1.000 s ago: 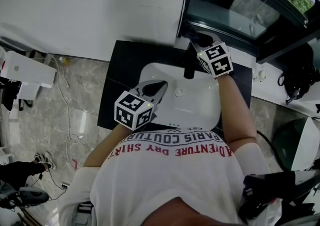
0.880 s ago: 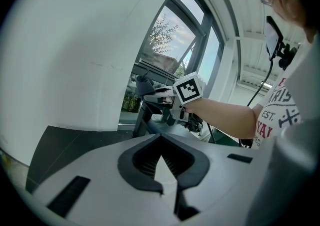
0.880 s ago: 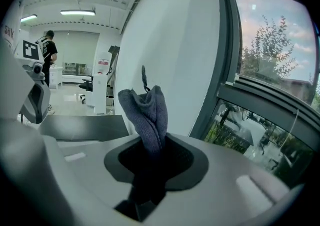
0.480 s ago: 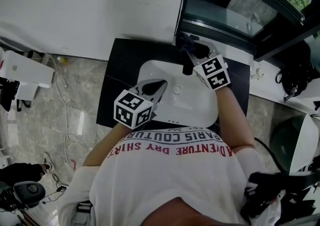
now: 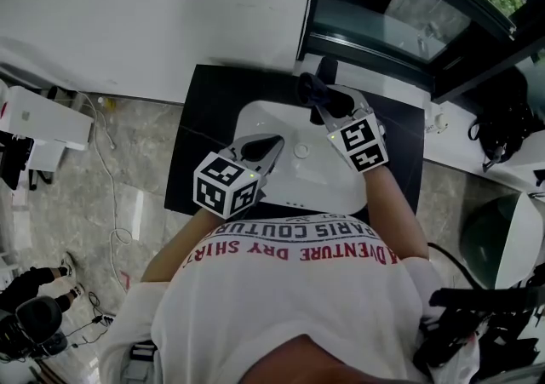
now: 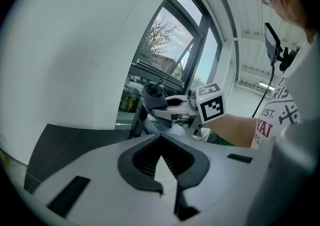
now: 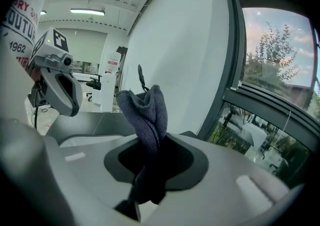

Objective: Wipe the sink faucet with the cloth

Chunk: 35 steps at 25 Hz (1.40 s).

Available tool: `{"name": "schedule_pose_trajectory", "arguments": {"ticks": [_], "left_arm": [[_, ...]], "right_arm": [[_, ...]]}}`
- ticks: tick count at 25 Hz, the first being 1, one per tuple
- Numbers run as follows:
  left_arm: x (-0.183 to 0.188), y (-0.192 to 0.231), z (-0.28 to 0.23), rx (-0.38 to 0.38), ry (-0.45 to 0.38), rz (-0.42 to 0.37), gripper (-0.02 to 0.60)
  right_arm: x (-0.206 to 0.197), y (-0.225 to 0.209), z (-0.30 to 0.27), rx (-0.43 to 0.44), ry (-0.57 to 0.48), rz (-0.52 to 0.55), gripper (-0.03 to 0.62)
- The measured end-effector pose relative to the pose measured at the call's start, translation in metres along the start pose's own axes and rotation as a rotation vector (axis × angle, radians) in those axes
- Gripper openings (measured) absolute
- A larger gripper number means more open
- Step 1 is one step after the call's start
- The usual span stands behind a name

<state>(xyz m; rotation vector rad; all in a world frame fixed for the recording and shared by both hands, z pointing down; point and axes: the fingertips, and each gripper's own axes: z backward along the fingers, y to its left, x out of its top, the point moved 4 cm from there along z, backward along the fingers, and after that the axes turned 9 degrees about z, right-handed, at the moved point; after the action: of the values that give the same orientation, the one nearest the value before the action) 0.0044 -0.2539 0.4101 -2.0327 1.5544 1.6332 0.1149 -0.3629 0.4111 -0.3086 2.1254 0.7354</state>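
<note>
A dark grey cloth is pinched in my right gripper, which is shut on it. In the head view my right gripper holds the cloth against the black faucet at the back of the white sink; most of the faucet is hidden under it. The left gripper view shows the cloth bunched at the top of the faucet's black post. My left gripper hovers over the basin's left side, shut and empty.
The sink sits in a black counter against a white wall. A window ledge runs behind the faucet. The basin drain shows between the grippers. Marble floor and cables lie to the left.
My right gripper has drawn back toward the person and leftward, dragging the cloth down along the faucet. The left gripper has stayed put.
</note>
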Motion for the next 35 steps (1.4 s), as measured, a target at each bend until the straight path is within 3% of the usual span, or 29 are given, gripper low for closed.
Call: {"name": "schedule_pose_trajectory", "arguments": {"ticks": [4,8,14,21,35], "left_arm": [[-0.001,-0.002,0.001,0.0,-0.002,-0.003,0.001],[-0.002,-0.002,0.002,0.001,-0.004,-0.002,0.001],[-0.006,-0.002,-0.002,-0.009,0.006,0.003,0.002],[-0.008,-0.005,0.0,-0.006,0.009,0.004,0.0],[-0.01,0.0,0.002,0.013,0.012,0.021,0.001]], "right_arm": [[0.001,-0.001,0.003,-0.006,-0.009,0.009,0.08],[0.002,0.012,0.014,0.0,-0.022,0.106,0.08],[-0.027,0.03,0.023,-0.009,0.087,0.24,0.08],[-0.056,0.019,0.006,-0.106,0.256,0.43,0.08],[-0.065,-0.021,-0.033,-0.136,0.349,0.455,0.08]]}}
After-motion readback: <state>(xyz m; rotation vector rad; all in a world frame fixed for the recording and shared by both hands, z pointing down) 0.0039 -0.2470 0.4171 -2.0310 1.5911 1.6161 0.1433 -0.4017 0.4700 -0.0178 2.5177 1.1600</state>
